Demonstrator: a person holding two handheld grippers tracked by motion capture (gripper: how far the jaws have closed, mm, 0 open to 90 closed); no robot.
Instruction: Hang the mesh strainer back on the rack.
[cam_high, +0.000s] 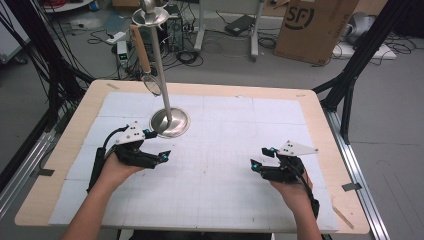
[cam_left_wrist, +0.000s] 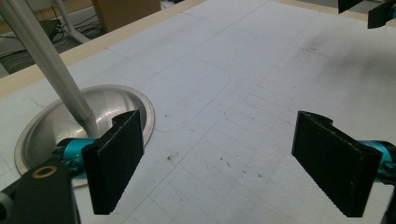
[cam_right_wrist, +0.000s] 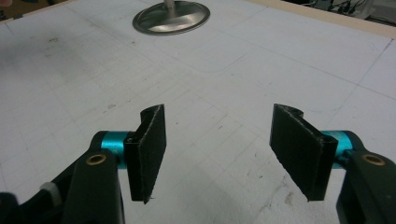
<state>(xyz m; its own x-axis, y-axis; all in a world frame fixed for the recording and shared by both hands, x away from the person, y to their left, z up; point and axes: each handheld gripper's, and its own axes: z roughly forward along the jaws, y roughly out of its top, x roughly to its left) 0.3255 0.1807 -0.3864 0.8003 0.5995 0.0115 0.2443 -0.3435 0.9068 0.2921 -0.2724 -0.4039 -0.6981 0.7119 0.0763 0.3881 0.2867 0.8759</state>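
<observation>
A metal stand with a round base (cam_high: 170, 123) stands on the white mat (cam_high: 225, 145) at the back left of the table. Its pole (cam_high: 159, 60) rises to a small dish at the top. A wooden-handled utensil (cam_high: 141, 50) with a wire loop hangs beside the pole. My left gripper (cam_high: 157, 145) is open just in front of the base, nothing between its fingers. In the left gripper view the left gripper (cam_left_wrist: 219, 163) has the base (cam_left_wrist: 116, 100) close behind its left jaw. My right gripper (cam_high: 261, 157) is open over the mat at the right. In the right gripper view the right gripper (cam_right_wrist: 219, 149) is open, with the base (cam_right_wrist: 170, 18) far ahead.
The mat covers most of a wooden table (cam_high: 75, 130). On the floor behind it are a cardboard box (cam_high: 315, 25) and cables (cam_high: 185, 55). Black frame struts (cam_high: 360, 55) stand at both sides. The right gripper's jaws (cam_left_wrist: 373, 11) appear at the top right of the left gripper view.
</observation>
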